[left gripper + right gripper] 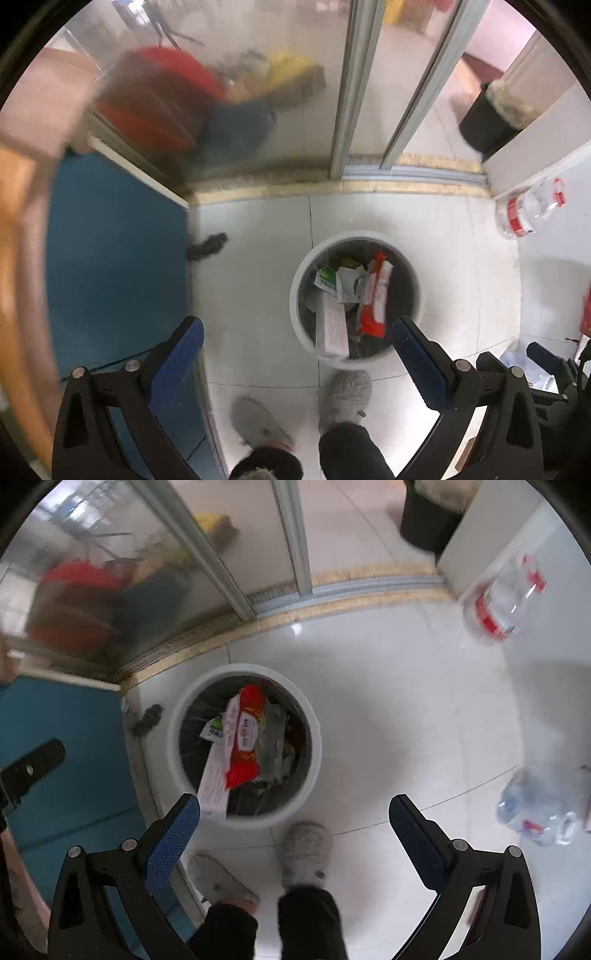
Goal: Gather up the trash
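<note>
White bin [173, 746] holds wrappers; both grippers [295, 347] [293, 823] wide open, empty. Nxt: go right, take clear bottle [502, 602] mid-body.

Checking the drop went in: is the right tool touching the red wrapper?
Apart. The right wrist view shows the right tool open and empty above the red wrapper.
</note>
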Action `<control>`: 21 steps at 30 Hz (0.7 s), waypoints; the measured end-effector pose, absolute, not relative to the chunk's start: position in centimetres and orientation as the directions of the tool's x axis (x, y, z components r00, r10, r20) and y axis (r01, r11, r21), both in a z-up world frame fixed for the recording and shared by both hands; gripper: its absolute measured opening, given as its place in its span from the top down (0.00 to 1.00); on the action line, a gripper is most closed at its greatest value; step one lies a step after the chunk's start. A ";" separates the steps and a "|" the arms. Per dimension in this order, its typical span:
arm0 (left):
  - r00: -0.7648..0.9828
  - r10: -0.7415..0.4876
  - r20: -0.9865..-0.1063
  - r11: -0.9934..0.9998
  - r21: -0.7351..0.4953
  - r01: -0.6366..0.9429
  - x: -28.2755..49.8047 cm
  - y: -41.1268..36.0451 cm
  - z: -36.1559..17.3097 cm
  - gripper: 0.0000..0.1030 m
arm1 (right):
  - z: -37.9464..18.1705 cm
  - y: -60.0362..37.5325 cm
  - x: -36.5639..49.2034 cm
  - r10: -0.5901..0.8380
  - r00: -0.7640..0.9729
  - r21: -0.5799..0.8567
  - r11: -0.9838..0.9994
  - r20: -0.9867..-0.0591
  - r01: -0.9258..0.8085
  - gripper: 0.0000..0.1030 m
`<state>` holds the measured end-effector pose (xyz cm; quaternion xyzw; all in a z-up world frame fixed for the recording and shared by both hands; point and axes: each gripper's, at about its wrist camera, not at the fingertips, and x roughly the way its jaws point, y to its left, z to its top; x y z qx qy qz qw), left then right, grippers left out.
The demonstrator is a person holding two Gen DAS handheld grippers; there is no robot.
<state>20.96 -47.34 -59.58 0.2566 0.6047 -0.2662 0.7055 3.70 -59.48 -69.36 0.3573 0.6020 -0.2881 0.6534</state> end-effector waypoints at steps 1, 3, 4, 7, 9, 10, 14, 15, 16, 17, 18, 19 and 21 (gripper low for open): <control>0.144 -0.080 -0.986 0.731 0.040 0.681 20.2 -46.4 -56.9 0.00 | -67.3 -58.9 3.4 0.036 0.120 0.118 0.591 -0.992 0.798 0.00; 0.162 -0.102 -0.982 0.736 0.035 0.676 19.2 -45.2 -53.1 0.00 | -63.1 -57.7 2.8 -0.001 0.135 0.107 0.608 -0.991 0.787 0.00; 0.172 -0.115 -0.978 0.738 0.032 0.674 18.7 -44.3 -51.1 0.00 | -60.5 -57.0 2.4 -0.017 0.150 0.108 0.613 -0.989 0.782 0.00; 0.188 -0.158 -0.969 0.734 0.012 0.679 17.4 -42.2 -46.1 0.00 | -53.6 -54.8 0.9 -0.062 0.193 0.115 0.615 -0.979 0.780 0.00; 0.198 -0.197 -0.960 0.731 -0.009 0.683 16.2 -40.0 -41.6 0.00 | -49.0 -53.3 -0.2 -0.090 0.224 0.123 0.615 -0.971 0.779 0.00; 0.202 -0.209 -0.957 0.728 -0.014 0.685 15.8 -39.3 -40.6 0.00 | -46.8 -52.6 -0.8 -0.106 0.239 0.125 0.615 -0.965 0.778 0.00; 0.226 -0.275 -0.935 0.710 -0.038 0.703 13.5 -35.3 -33.3 0.00 | -38.6 -49.2 -3.4 -0.151 0.295 0.146 0.608 -0.944 0.780 0.00; 0.236 -0.286 -0.929 0.705 -0.037 0.708 12.9 -34.3 -31.4 0.00 | -36.0 -48.0 -4.3 -0.163 0.311 0.152 0.610 -0.936 0.777 0.00; 0.238 -0.303 -0.923 0.698 -0.045 0.715 12.3 -33.5 -29.8 0.00 | -34.1 -47.0 -5.0 -0.177 0.317 0.149 0.611 -0.932 0.778 0.00; 0.242 -0.316 -0.917 0.693 -0.049 0.719 11.7 -32.8 -28.5 0.00 | -32.6 -46.2 -5.4 -0.184 0.327 0.152 0.611 -0.927 0.777 0.00; 0.247 -0.329 -0.911 0.688 -0.052 0.724 11.0 -31.9 -26.8 0.00 | -30.5 -45.1 -6.3 -0.189 0.344 0.163 0.615 -0.920 0.772 0.00; 0.245 -0.341 -0.908 0.683 -0.061 0.728 10.7 -31.5 -25.9 0.00 | -28.5 -44.1 -7.1 -0.198 0.358 0.168 0.616 -0.913 0.770 0.00; 0.241 -0.373 -0.896 0.669 -0.080 0.739 9.6 -30.0 -23.1 0.00 | -25.4 -42.2 -8.2 -0.200 0.385 0.189 0.618 -0.901 0.763 0.00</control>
